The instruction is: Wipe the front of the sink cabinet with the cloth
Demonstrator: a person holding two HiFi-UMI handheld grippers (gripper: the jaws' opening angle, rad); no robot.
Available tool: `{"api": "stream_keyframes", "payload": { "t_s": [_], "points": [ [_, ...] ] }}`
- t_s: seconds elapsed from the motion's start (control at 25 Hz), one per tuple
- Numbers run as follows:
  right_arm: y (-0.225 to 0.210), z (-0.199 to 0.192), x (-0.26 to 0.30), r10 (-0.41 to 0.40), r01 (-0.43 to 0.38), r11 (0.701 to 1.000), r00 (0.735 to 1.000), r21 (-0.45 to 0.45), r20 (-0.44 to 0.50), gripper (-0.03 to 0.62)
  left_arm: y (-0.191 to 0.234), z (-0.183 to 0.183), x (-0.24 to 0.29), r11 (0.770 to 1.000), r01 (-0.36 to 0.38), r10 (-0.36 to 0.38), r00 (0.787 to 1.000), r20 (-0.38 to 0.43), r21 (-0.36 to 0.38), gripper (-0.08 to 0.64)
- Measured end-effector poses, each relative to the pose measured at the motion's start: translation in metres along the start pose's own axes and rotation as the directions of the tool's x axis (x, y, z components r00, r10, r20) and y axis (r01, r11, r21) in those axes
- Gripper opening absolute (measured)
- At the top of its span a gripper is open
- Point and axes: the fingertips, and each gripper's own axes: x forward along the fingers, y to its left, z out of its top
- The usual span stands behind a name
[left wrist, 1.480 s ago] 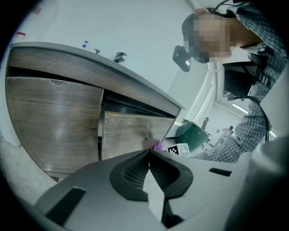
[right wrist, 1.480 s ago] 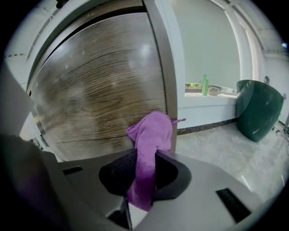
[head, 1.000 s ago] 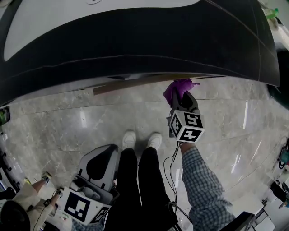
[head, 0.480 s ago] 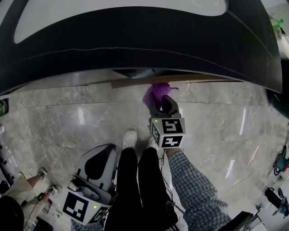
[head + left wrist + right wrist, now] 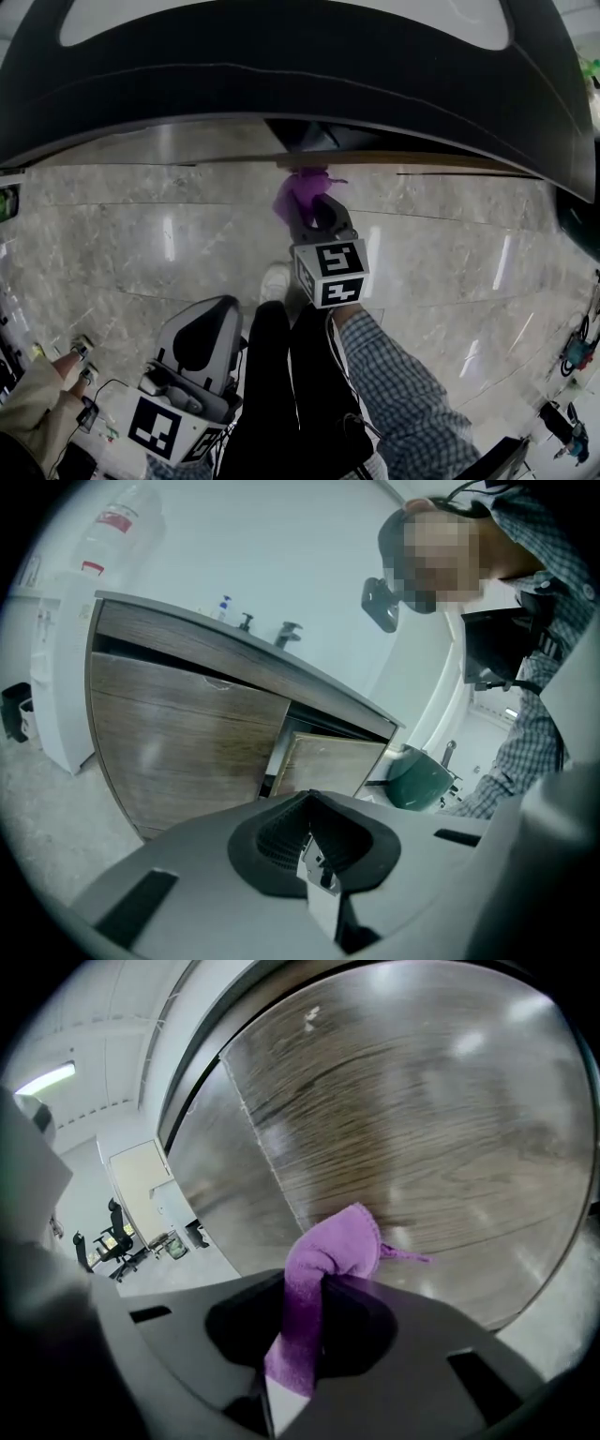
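Purple cloth [image 5: 323, 1279] against wooden cabinet front [image 5: 422, 1129]

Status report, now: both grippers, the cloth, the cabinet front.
Right gripper shut on purple cloth. Left gripper shut, empty, held back. Cloth bunched at the wood cabinet front, contact unclear. Nothing seen blocking it.

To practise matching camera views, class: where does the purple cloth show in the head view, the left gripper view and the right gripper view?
Head view: purple cloth at centre, just below the countertop's edge.
Left gripper view: not in it.
Right gripper view: purple cloth lower centre, held between the jaws.
Shared landmark: the wood-grain cabinet front.
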Motion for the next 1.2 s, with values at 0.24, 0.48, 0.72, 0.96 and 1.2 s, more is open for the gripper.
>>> {"api": "stream_keyframes", "payload": {
  "t_s": [0.24, 0.48, 0.72, 0.96, 1.2],
  "points": [
    [0.025, 0.013, -0.018, 0.068, -0.067, 0.996, 0.998, -0.062, 0.003, 0.077, -0.010, 0.010, -0.015, 1.000, 0.016, -0.016, 1.000, 0.012, 0.006, 0.011],
    [0.032, 0.055, -0.087, 0.035, -0.033, 0.998, 0.999, -0.053, 0.037, 0.077, -0.024, 0.040, -0.045, 0.999, 0.034, -0.035, 0.999, 0.017, 0.022, 0.011],
    [0.015, 0.098, -0.153, -0.042, 0.042, 0.999, 0.996, -0.005, 0.075, 0.077, -0.049, 0.083, -0.058, 0.996, 0.042, -0.044, 0.999, 0.032, 0.082, 0.011],
    [0.016, 0.154, -0.213, -0.103, 0.102, 0.995, 0.983, 0.018, 0.151, 0.077, -0.080, 0.135, -0.079, 0.986, 0.069, -0.080, 0.994, 0.068, 0.149, 0.011],
    [0.021, 0.204, -0.280, -0.175, 0.169, 0.984, 0.961, 0.046, 0.213, 0.077, -0.105, 0.176, -0.101, 0.975, 0.087, -0.105, 0.991, 0.080, 0.205, 0.011]
  ]
}}
